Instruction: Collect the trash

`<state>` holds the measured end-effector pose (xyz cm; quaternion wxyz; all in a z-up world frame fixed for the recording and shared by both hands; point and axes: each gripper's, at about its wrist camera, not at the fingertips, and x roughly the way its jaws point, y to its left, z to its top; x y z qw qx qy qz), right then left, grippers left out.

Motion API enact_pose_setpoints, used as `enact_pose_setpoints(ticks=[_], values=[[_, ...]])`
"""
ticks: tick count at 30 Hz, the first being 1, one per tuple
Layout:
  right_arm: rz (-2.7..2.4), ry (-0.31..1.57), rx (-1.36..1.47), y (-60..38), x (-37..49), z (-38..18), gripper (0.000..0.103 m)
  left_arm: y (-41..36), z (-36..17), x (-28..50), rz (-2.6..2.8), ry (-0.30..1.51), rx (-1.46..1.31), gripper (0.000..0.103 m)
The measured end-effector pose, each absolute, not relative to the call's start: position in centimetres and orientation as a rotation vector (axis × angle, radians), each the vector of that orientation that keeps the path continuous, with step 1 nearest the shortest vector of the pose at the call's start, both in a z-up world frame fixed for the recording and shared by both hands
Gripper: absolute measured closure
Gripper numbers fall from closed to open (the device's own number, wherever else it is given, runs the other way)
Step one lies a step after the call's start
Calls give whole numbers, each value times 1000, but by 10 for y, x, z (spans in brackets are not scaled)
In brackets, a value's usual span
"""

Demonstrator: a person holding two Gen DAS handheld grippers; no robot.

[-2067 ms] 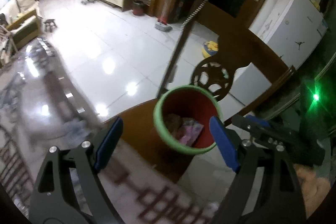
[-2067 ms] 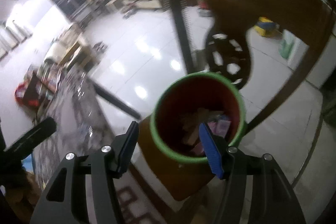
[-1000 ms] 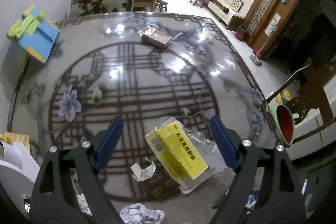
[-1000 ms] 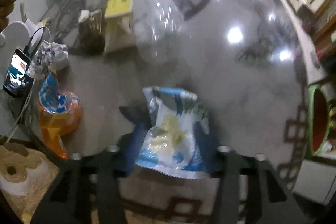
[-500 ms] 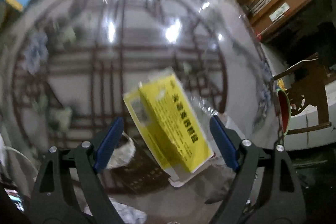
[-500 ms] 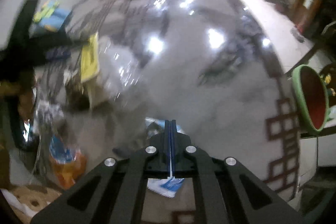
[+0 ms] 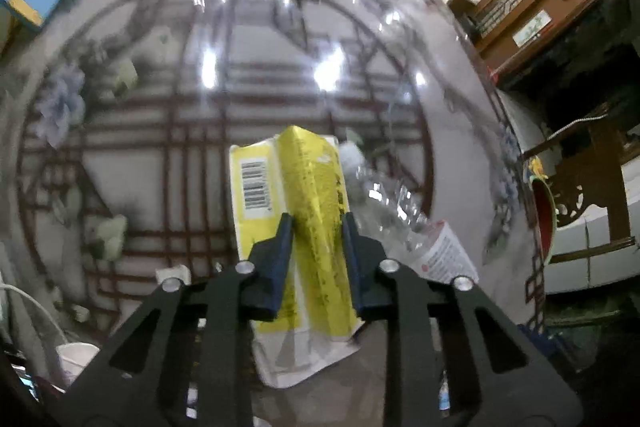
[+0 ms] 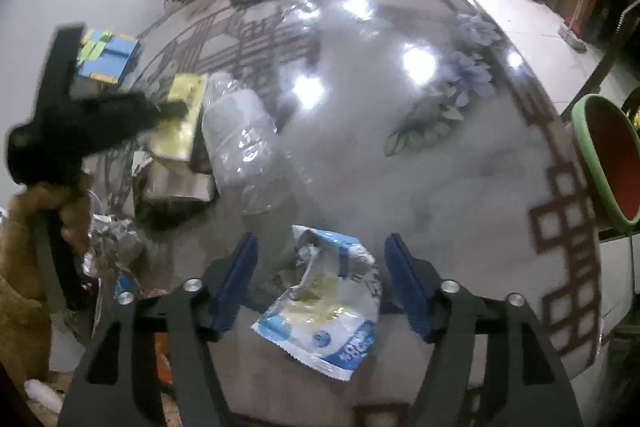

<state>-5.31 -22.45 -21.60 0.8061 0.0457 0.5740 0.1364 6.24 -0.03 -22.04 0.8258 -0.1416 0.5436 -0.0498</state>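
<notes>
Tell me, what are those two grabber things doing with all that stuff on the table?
A person is picking up trash from the table with a gripper in each hand. The left gripper has its jaws shut on a yellow box, beside a crushed clear bottle. The right gripper is opening its jaws, and a blue and white wrapper sits between them, not squeezed. The green and red bin waits past the table's edge.

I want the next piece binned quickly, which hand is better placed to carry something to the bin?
Left. The left gripper already pinches the yellow carton; the right gripper is opening around the blue-white wrapper.
</notes>
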Motion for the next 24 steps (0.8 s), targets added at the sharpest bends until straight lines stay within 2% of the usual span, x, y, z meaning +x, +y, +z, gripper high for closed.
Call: enact_pose_setpoints(ticks=[2,3,5,6,15,18,22,23,24], values=[[271,1253,-11,-210,-53,-227,39,1,-208,62,-102,1116,-294,80],[258,1270,-74,-204,-54,-234,46,1,-201,61,-102,1098,-290,80],[281,1317,-85,-200,-54,-245,91,0,-186,61,-107,1060,-272,80],[297,1335,-54,-200,-53,-248,98,0,-181,61,-111,1048,-263,80],[284,1216,60,-225,-43,-211,101,-23,-142,66,-183,970,-234,86],[259,1153,111,-242,-39,-188,101,-37,-129,67,-220,944,-207,92],[234,1088,146,-257,-35,-163,101,-47,-120,71,-247,926,-199,92],[231,1077,150,-258,-34,-159,101,-45,-120,73,-233,926,-201,90],[228,1072,151,-259,-31,-159,101,-41,-122,75,-215,929,-201,75]])
